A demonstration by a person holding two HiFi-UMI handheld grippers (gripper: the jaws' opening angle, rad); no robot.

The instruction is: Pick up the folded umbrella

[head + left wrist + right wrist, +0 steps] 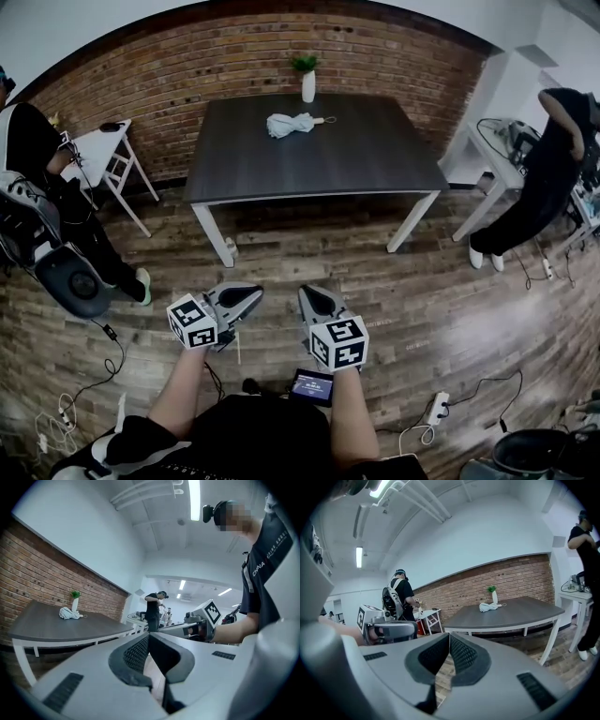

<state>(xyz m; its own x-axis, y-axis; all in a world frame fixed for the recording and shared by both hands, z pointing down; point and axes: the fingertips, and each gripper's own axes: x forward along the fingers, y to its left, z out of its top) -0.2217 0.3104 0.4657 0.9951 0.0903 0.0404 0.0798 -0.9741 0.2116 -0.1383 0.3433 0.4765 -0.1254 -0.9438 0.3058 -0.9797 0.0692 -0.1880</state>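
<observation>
The folded umbrella (291,124), pale and bundled with a short handle to its right, lies on the far half of a dark table (375,164). It also shows small in the left gripper view (70,614) and the right gripper view (490,606). Both grippers hang over the wooden floor, well short of the table's near edge. My left gripper (255,292) (149,635) is shut with nothing between its jaws. My right gripper (305,292) (449,634) is shut and empty too. They sit side by side, tips pointing towards the table.
A white vase with a green plant (307,82) stands just behind the umbrella, by the brick wall. One person with a backpack (37,187) stands at left beside a small white table (103,145); another (544,169) bends over a white table at right. Cables and a power strip (436,408) lie on the floor.
</observation>
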